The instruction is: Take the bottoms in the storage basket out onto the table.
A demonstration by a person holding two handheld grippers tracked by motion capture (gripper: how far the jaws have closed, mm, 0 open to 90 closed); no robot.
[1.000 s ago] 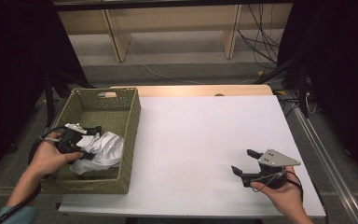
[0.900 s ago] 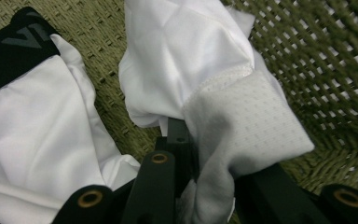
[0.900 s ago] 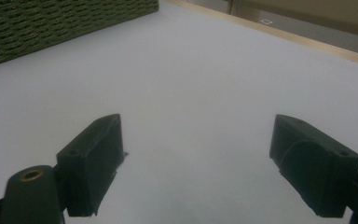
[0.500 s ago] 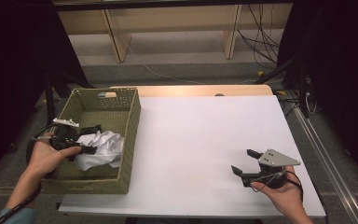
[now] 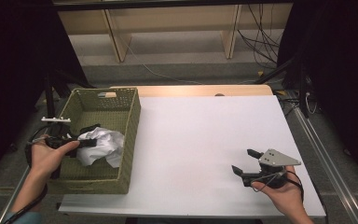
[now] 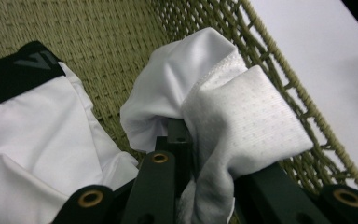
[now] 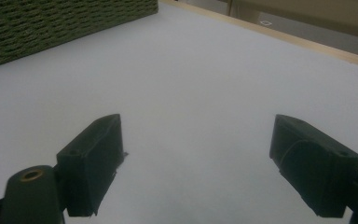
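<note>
A green woven basket [image 5: 133, 135] stands at the table's left edge and holds crumpled white cloth [image 5: 103, 144]. My left gripper [image 5: 86, 140] reaches into it from the left. In the left gripper view the left gripper [image 6: 205, 168] is shut on a fold of the dotted white cloth [image 6: 233, 116], close to the basket wall [image 6: 279, 79]. A second white garment with a black waistband [image 6: 37, 140] lies beside it. My right gripper [image 5: 244, 161] rests low over the white table [image 5: 200, 135] at the front right, and the right gripper [image 7: 200, 154] stands open with nothing between its jaws.
The basket's side [image 7: 51, 23] lies far ahead of the right gripper across bare table [image 7: 205, 70]. A wooden strip [image 5: 205, 90] runs along the table's far edge. Shelving and cables stand on the floor beyond it.
My left gripper has drawn back to the left inside the basket, with the white cloth still pinched in it. The right gripper has stayed where it was.
</note>
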